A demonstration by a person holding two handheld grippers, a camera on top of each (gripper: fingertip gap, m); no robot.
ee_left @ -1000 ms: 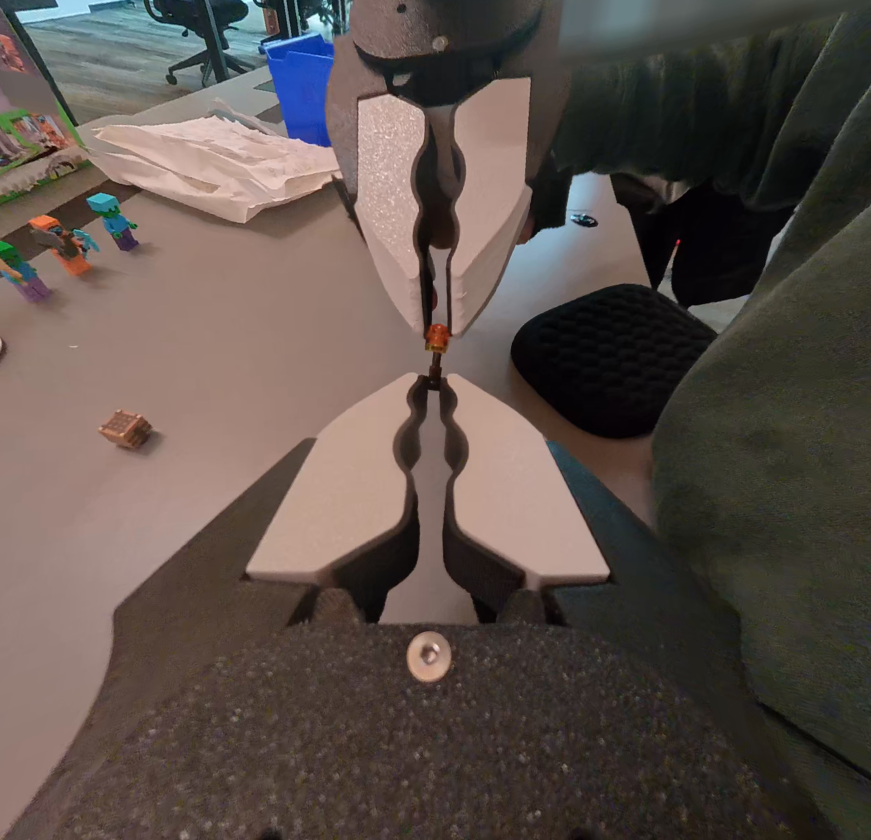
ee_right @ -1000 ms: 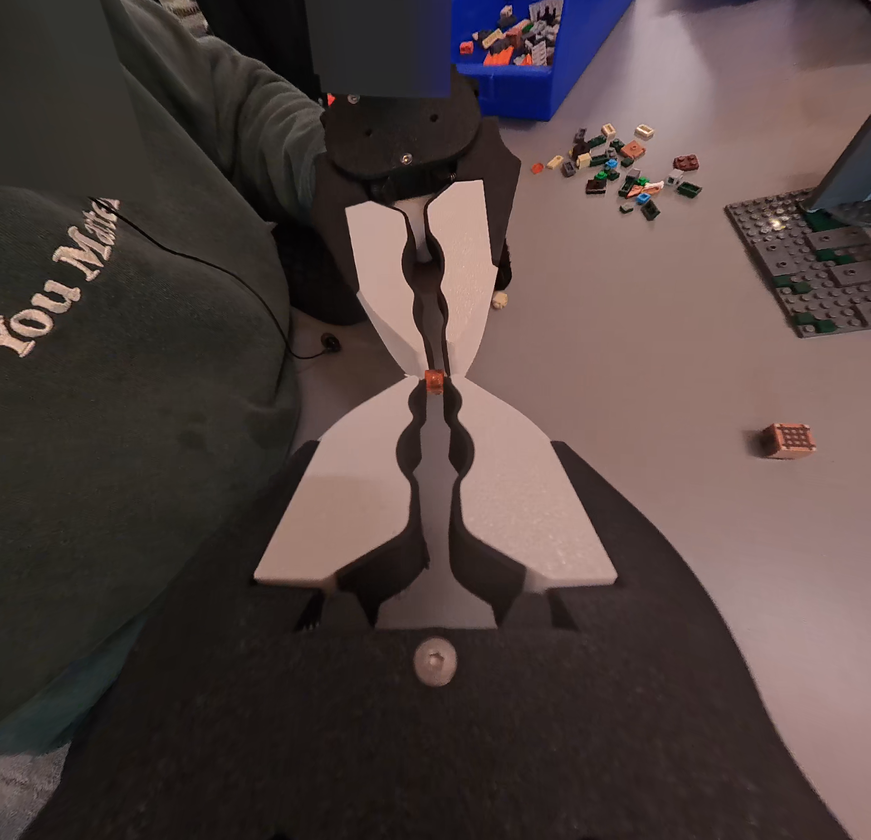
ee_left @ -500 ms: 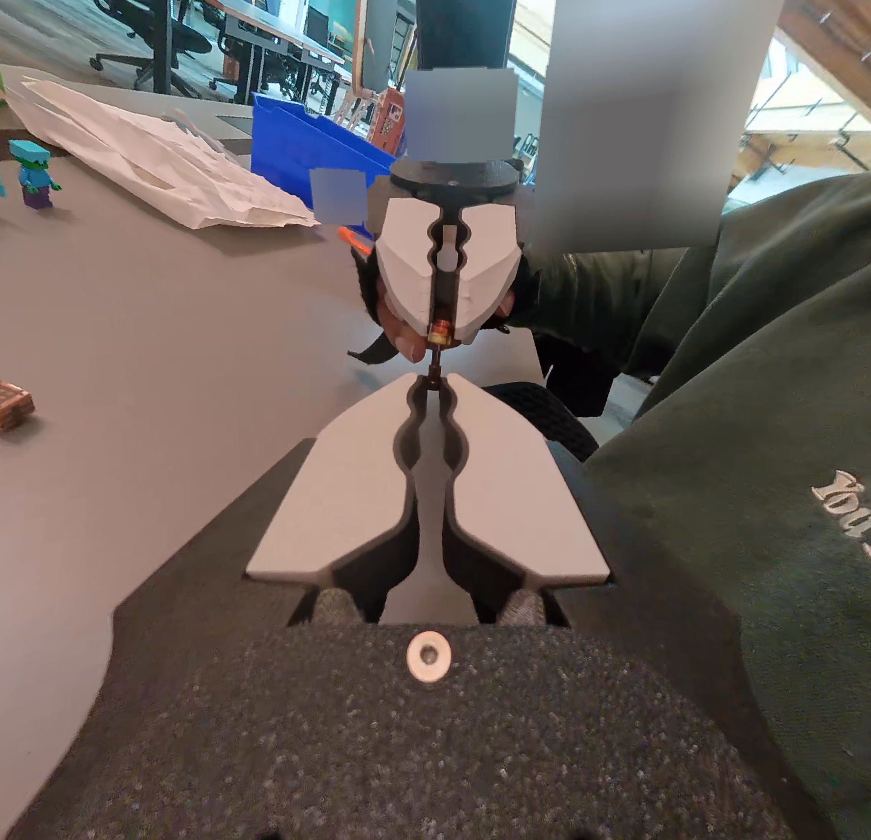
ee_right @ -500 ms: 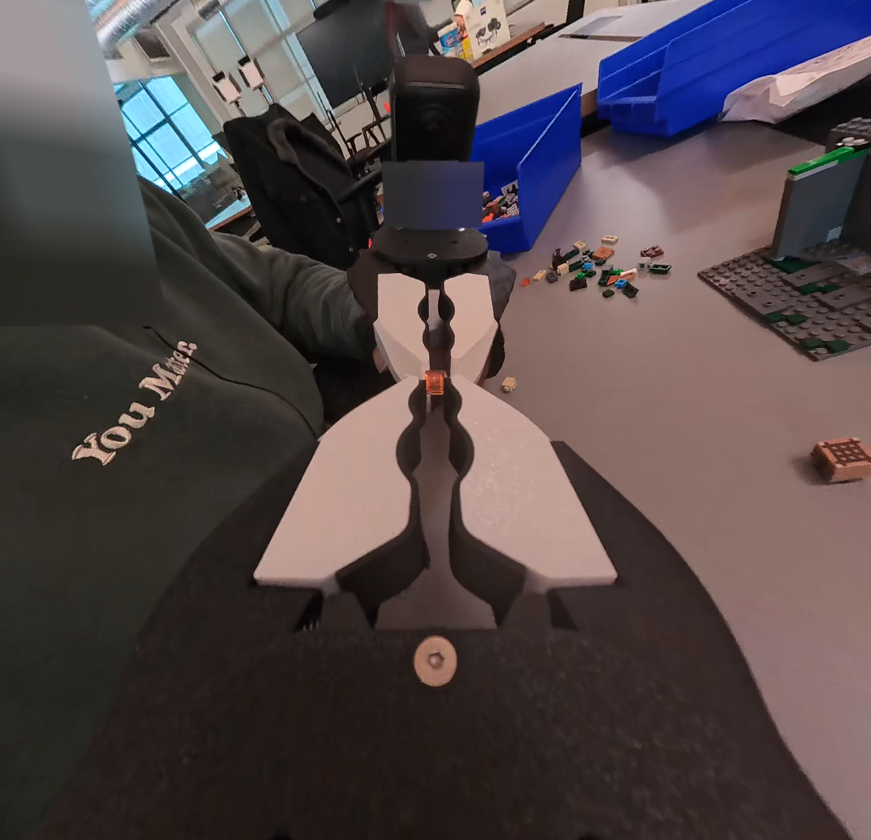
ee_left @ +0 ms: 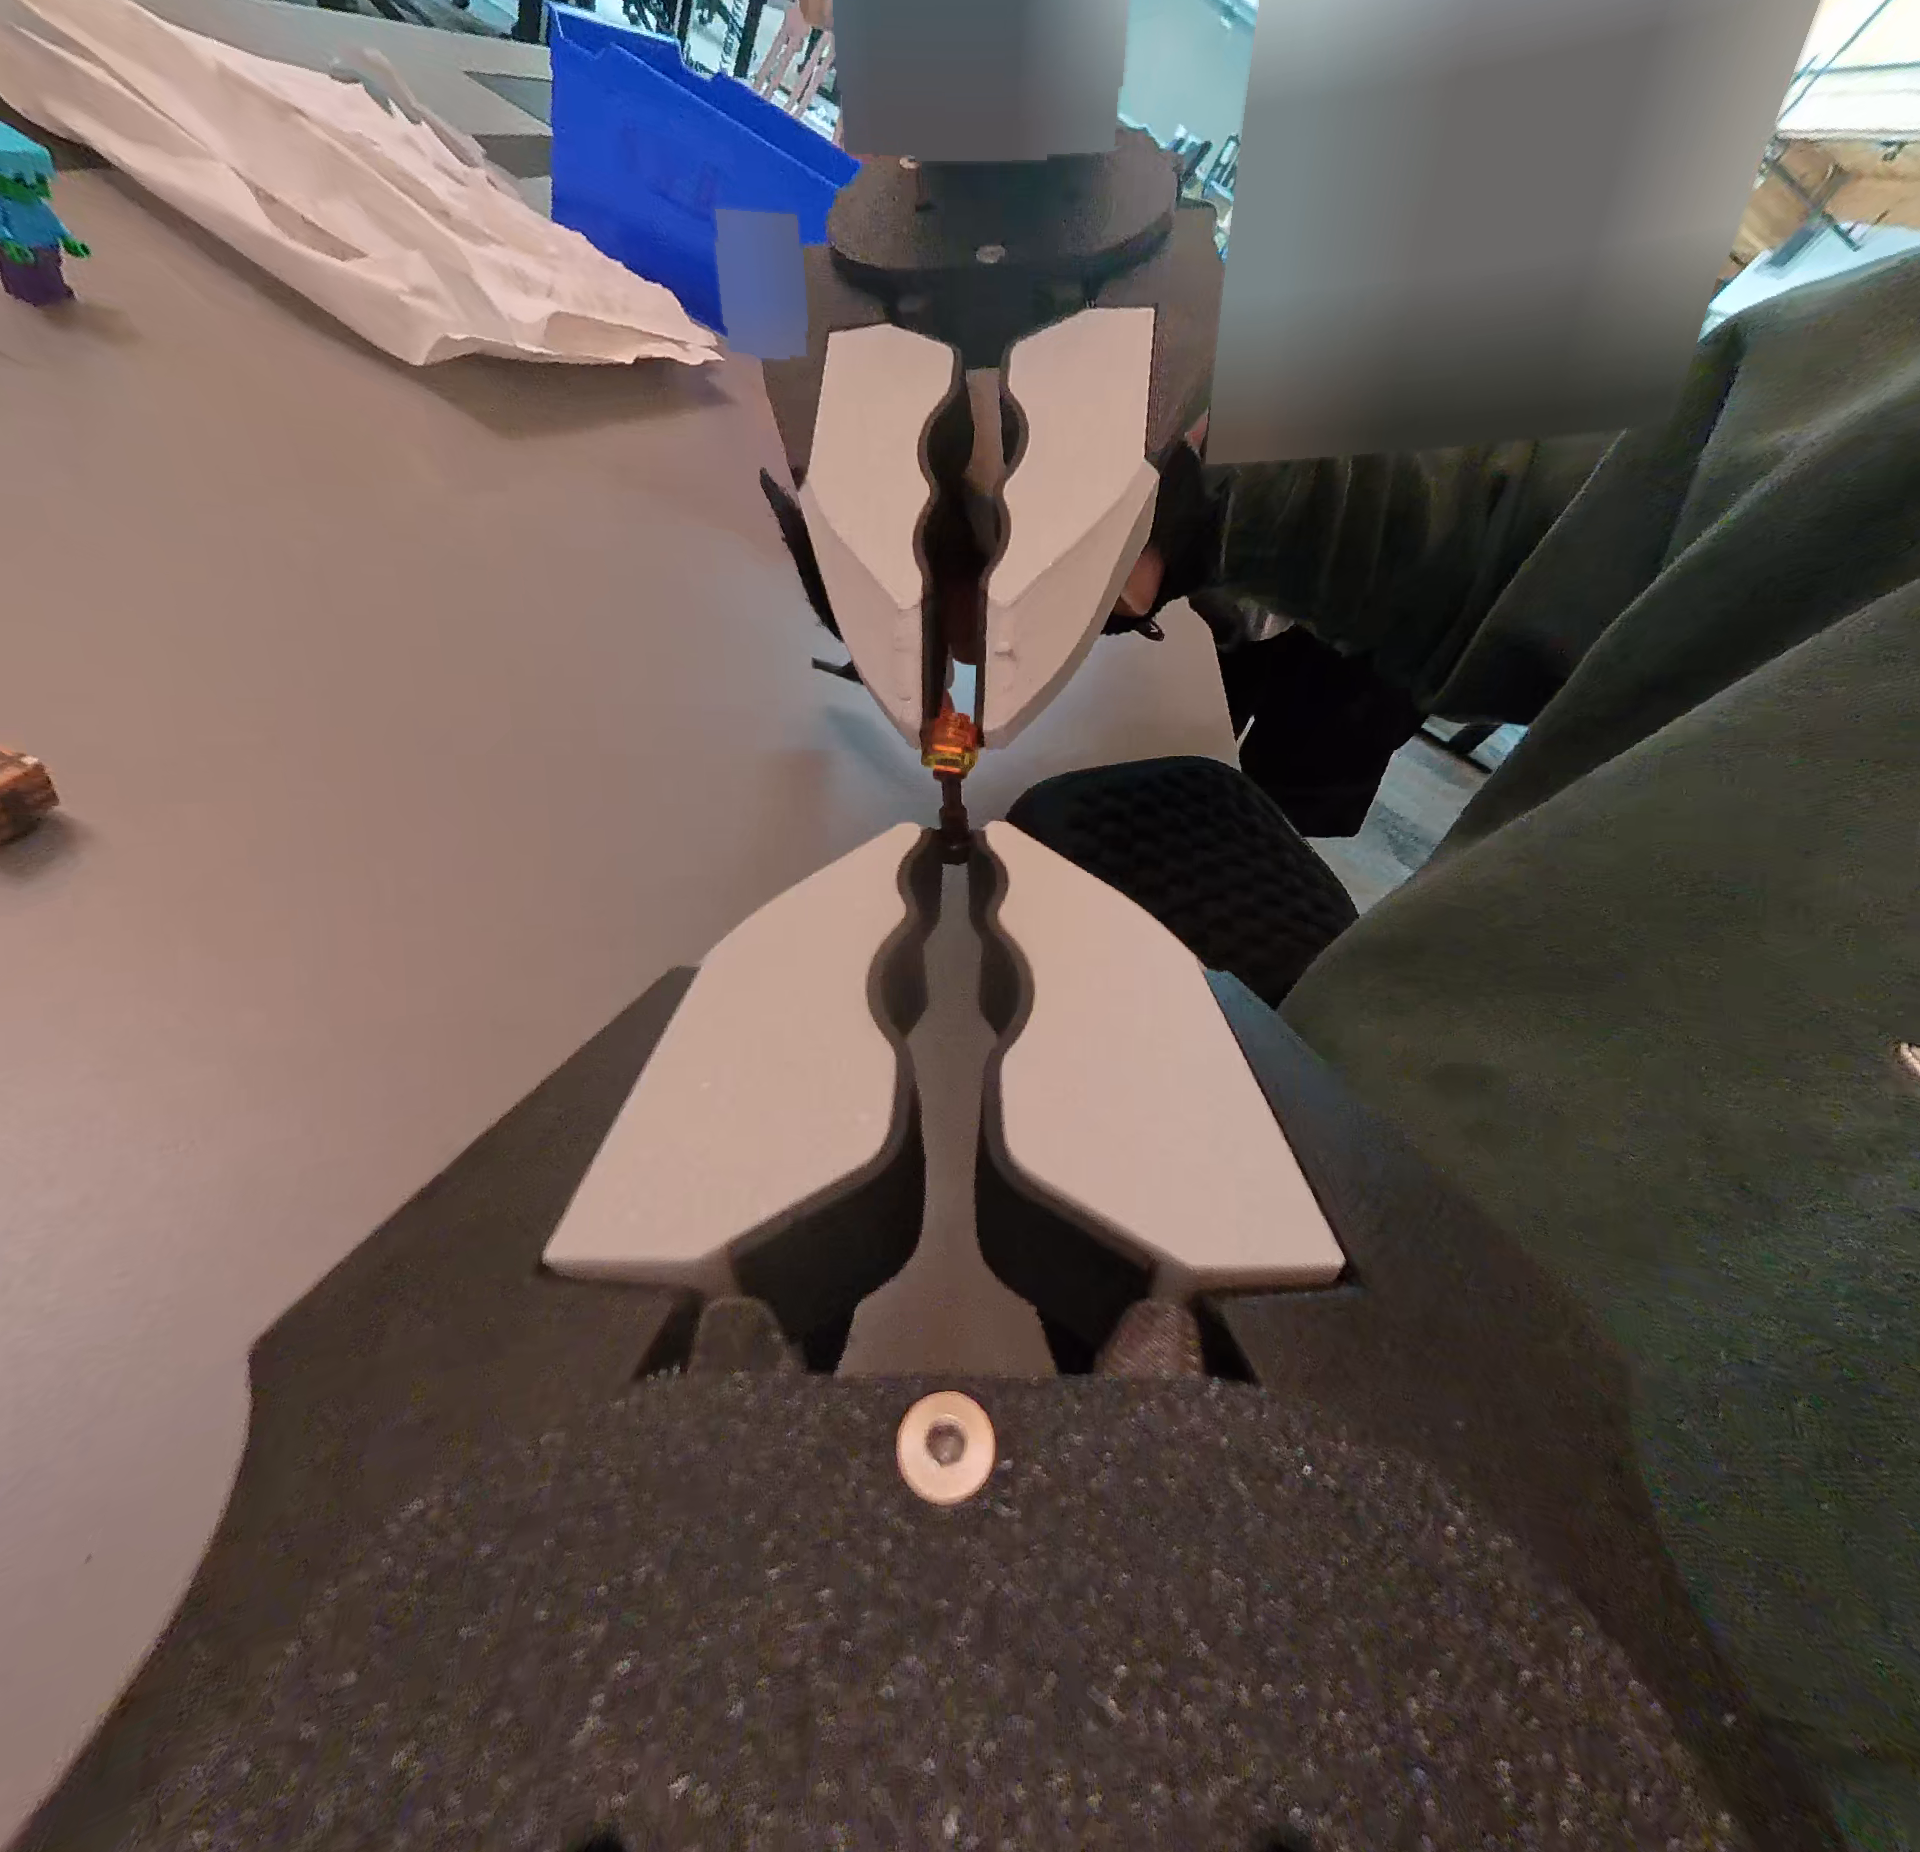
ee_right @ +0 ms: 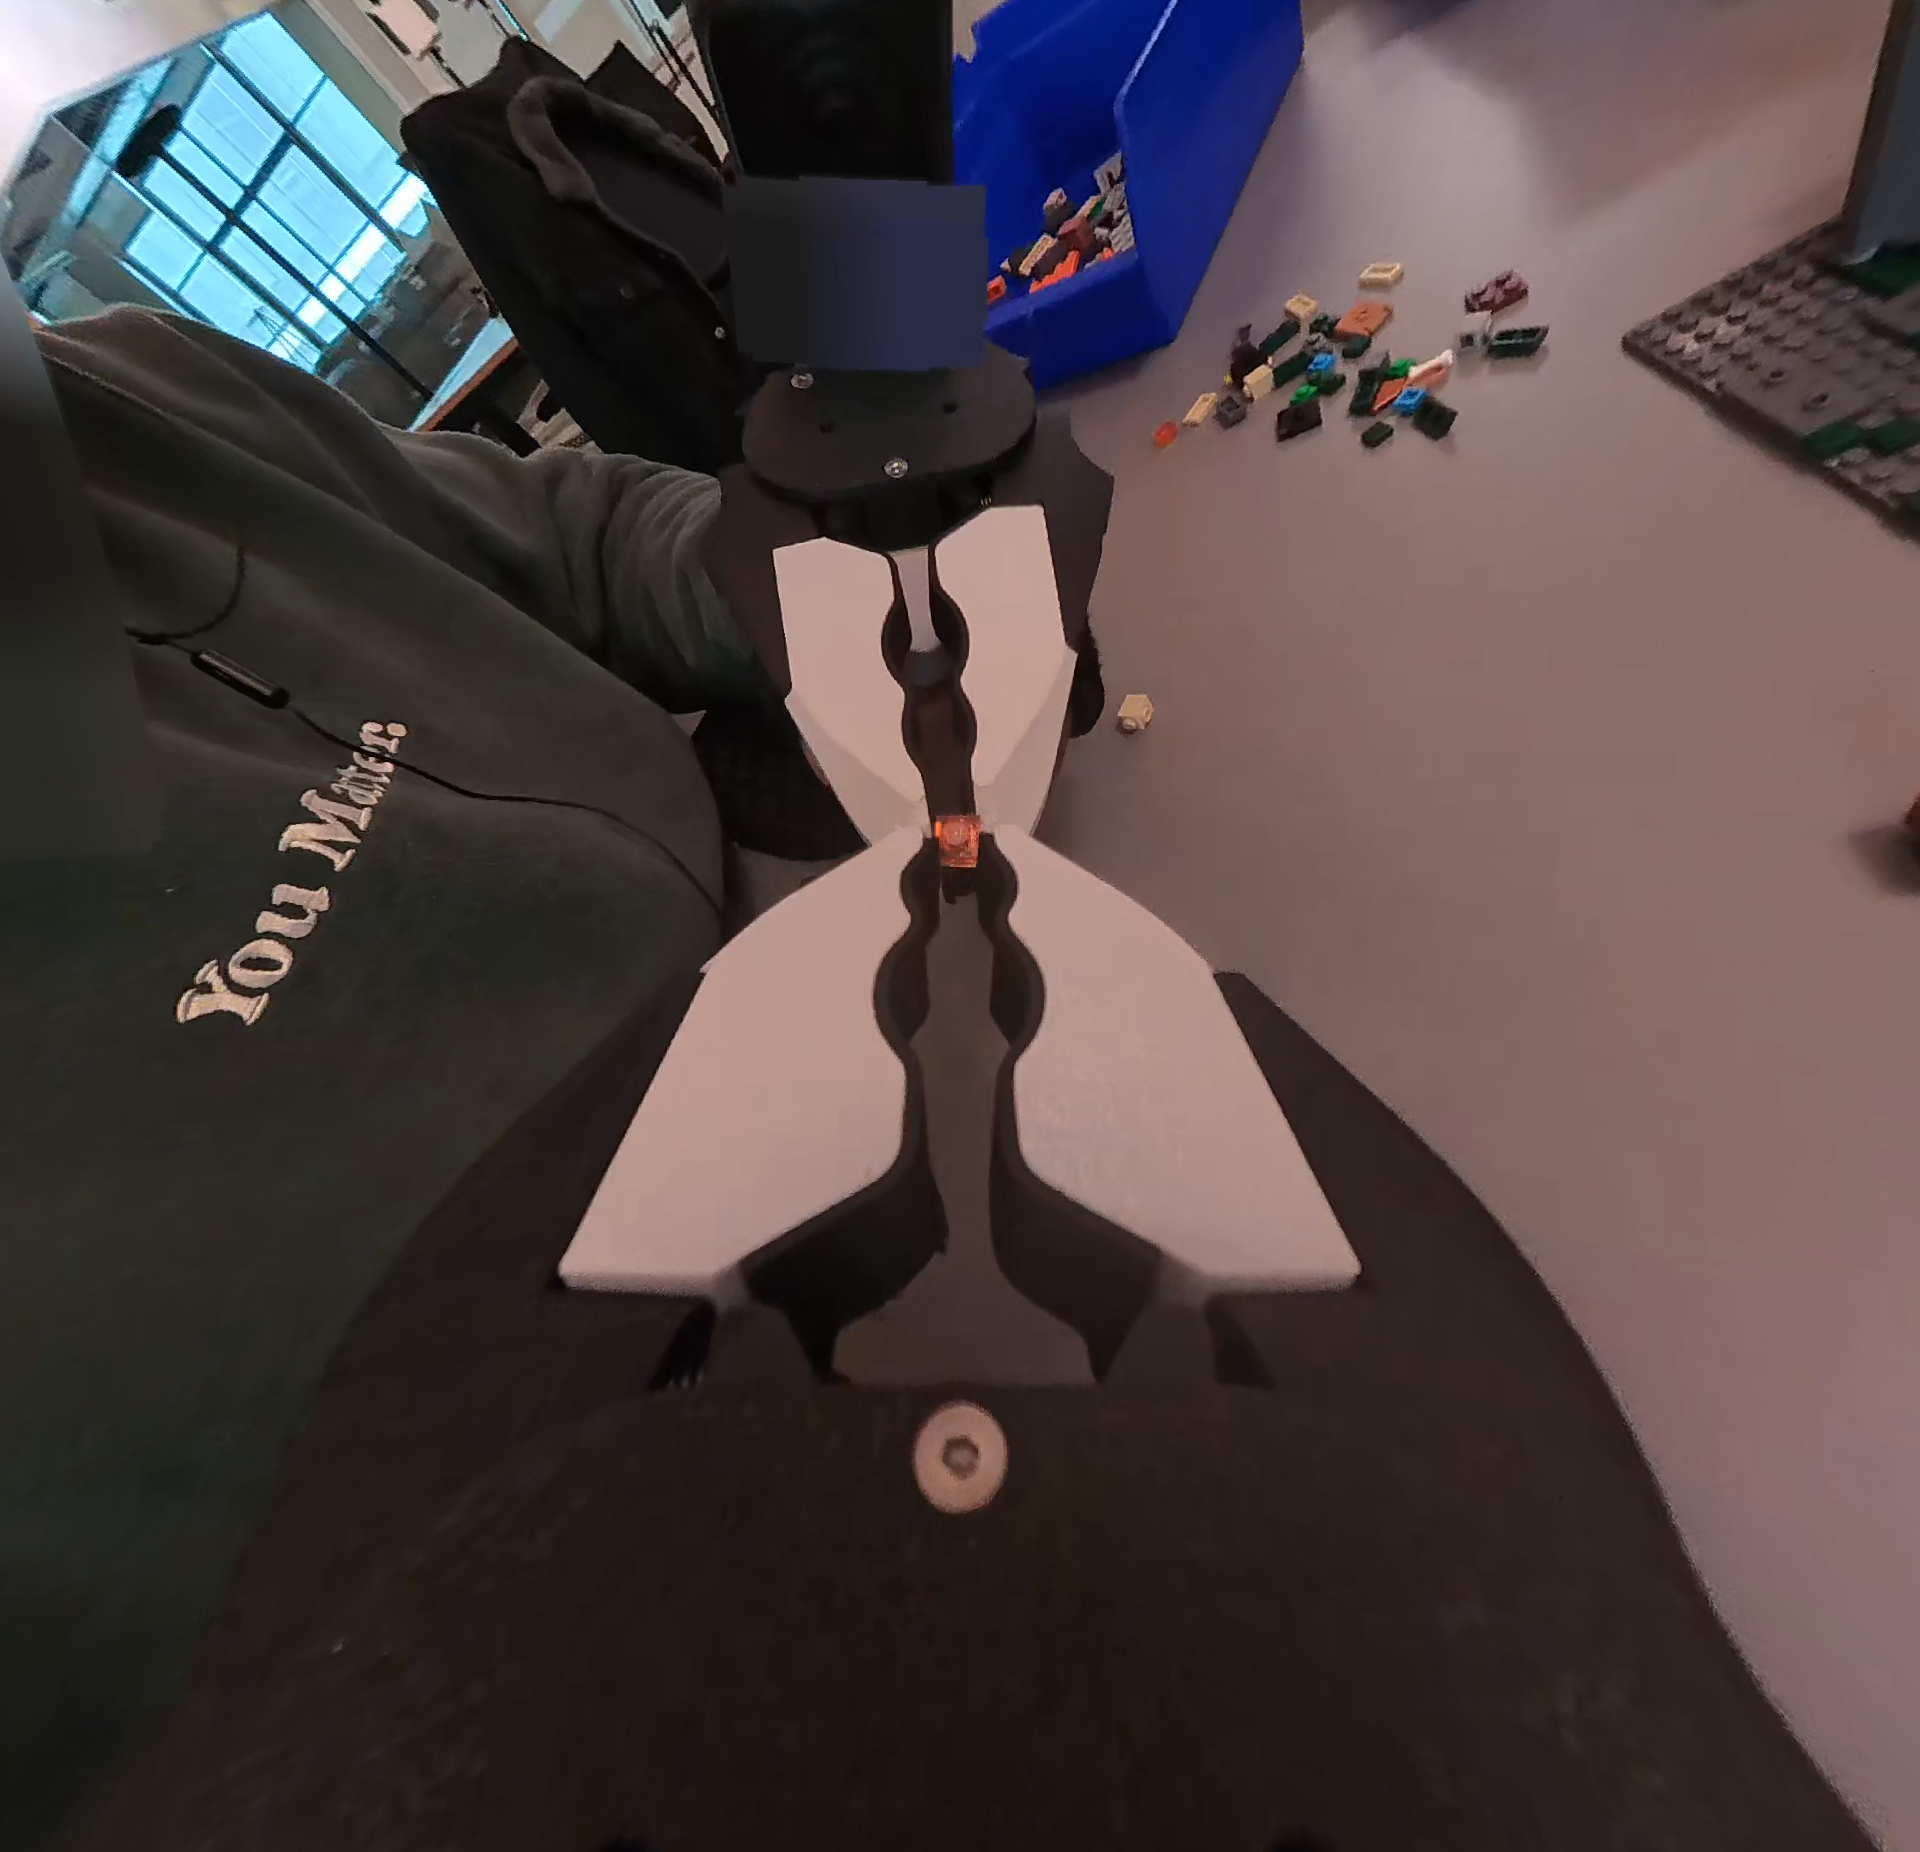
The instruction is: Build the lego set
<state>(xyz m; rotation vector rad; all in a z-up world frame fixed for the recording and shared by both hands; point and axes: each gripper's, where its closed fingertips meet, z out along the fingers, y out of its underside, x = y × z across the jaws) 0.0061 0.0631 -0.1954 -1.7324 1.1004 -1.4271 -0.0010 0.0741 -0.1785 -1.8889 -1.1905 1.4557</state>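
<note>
My left gripper [ee_left: 951, 838] is shut on a thin dark stick piece [ee_left: 951, 803] that pokes out past its tips. My right gripper [ee_left: 951, 732] faces it tip to tip and is shut on a small clear orange round piece [ee_left: 950, 744], which sits on the far end of the stick. In the right wrist view my right gripper [ee_right: 956, 848] pinches the orange piece [ee_right: 958, 838], with the left gripper [ee_right: 948, 810] just beyond it. Both are held in the air above the grey table [ee_left: 364, 659]. The stick is hidden in the right wrist view.
A white paper bag [ee_left: 343, 202], a blue bin [ee_left: 665, 161], a minifigure [ee_left: 31, 233] and a brown brick [ee_left: 21, 805] lie to the left. A black pad [ee_left: 1195, 867] is below. Another blue bin [ee_right: 1143, 171], loose pieces [ee_right: 1351, 368], a grey baseplate [ee_right: 1787, 368] and a green sleeve [ee_right: 312, 763] also show. The tips of both grippers are at nearly the same place.
Both grippers stay shut and tip to tip. The pair tilted up away from the table, then partly back down. The right gripper now looks closer to the left than half a second ago.
</note>
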